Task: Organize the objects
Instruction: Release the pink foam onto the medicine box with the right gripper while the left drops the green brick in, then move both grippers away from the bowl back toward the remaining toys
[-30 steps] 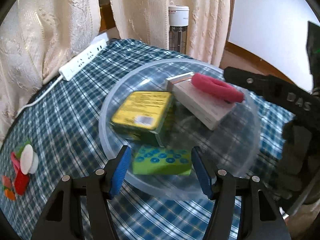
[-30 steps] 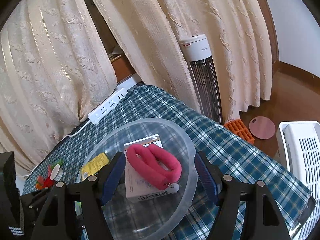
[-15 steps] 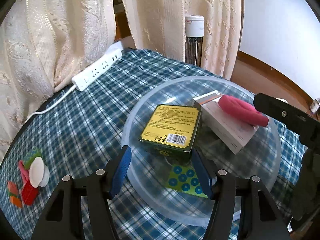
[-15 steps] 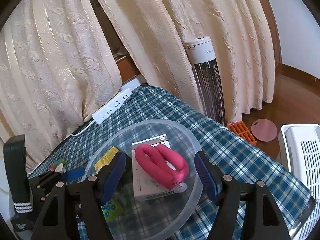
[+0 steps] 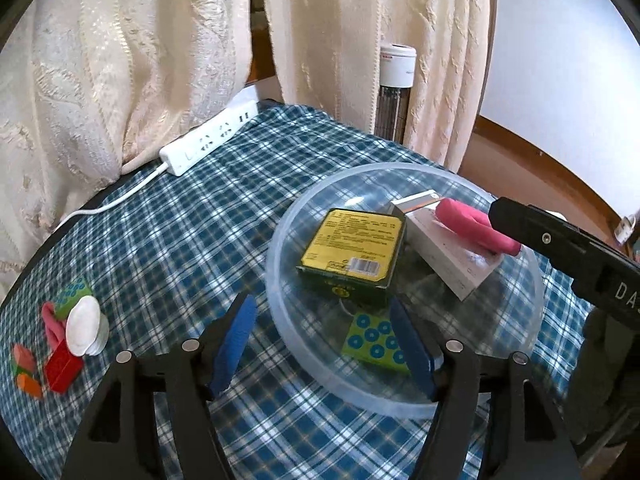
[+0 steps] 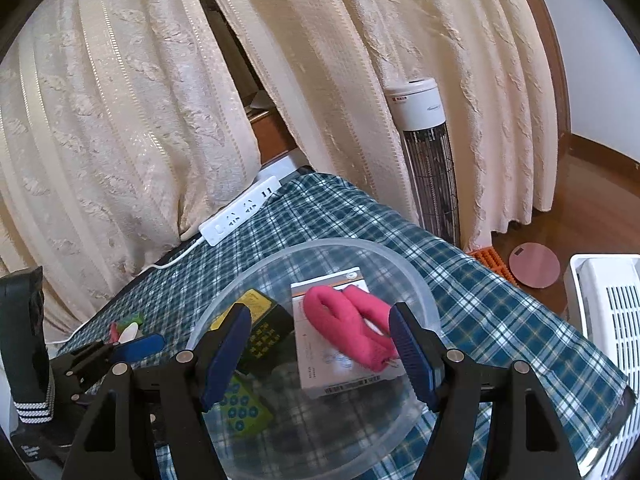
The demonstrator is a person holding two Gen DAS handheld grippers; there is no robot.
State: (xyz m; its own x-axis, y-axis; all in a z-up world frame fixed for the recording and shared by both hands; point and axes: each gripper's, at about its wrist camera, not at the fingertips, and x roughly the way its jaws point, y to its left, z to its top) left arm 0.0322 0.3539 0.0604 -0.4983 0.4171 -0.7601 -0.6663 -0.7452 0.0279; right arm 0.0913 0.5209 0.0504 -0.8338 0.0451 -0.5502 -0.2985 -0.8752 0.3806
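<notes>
Clear plastic bowl [image 5: 288, 332] sits on the blue-and-white checked tablecloth [image 5: 168, 240]. Contents, left wrist view: a dark green box with a yellow label [image 5: 354, 254], lying flat near the bowl's middle; a white carton [image 5: 448, 260] just beside it toward the right, tilted; a pink looped grip [image 5: 472, 226] resting on top of the white carton; a small green card with blue dots [image 5: 374, 340] at the bowl's near edge, under the green box's front corner.

Left gripper [image 5: 324, 344]: tongs spread wide, nothing between the blue pads [image 5: 234, 338]. Its left pad is over bare cloth outside the bowl; its right pad is over the bowl's near rim, next to the dotted card. Contact with the rim: cannot tell.

Right gripper [image 6: 320, 356]: tongs also spread, nothing pinched. It hangs above the bowl [image 6: 424, 300], with the pink grip [image 6: 348, 324] and white carton [image 6: 340, 364] seen between the fingers. The green box [image 6: 268, 324] and dotted card [image 6: 240, 404] lie toward its left finger. The left gripper's blue pad [image 6: 138, 346] is visible at the lower left of this view.

Outside the bowl: a cluster of small pieces, red, green, pink, and a white disc [image 5: 84, 326], at the table's left edge, well apart from the bowl. White power strip [image 5: 208, 138] lies at the far edge by the cream curtains [image 5: 120, 60]. White tower heater [image 6: 426, 160] stands behind the table.
</notes>
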